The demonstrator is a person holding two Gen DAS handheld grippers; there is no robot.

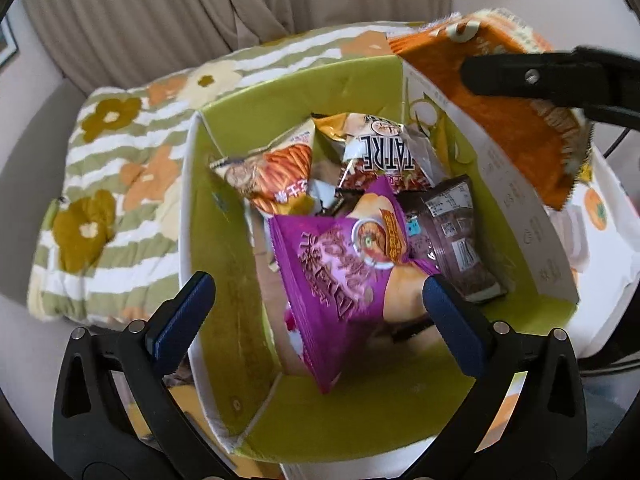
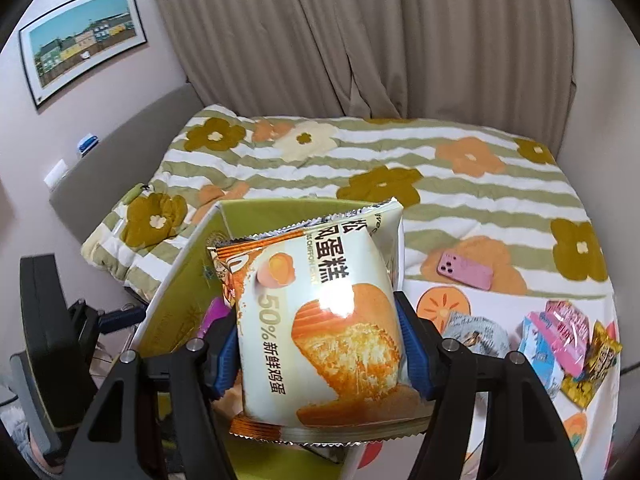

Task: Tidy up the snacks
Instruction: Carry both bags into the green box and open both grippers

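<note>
Right gripper [image 2: 320,354] clamped on cake packet [image 2: 320,320], above green box [image 2: 188,280]; left gripper [image 1: 316,308] spread wide, holding nothing, over purple bag [image 1: 340,272] inside green box [image 1: 224,240]

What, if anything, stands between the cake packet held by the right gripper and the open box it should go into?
Nothing visible blocks it. The cake packet, clamped in the right gripper, hangs by the green box's far right corner, whose top is open. The purple bag and other snacks lie lower inside; the left gripper hovers open at the near side.

Pink phone [image 2: 464,275] on floral quilt [image 2: 400,160] — framed picture [image 2: 82,40], perhaps townscape.
</note>
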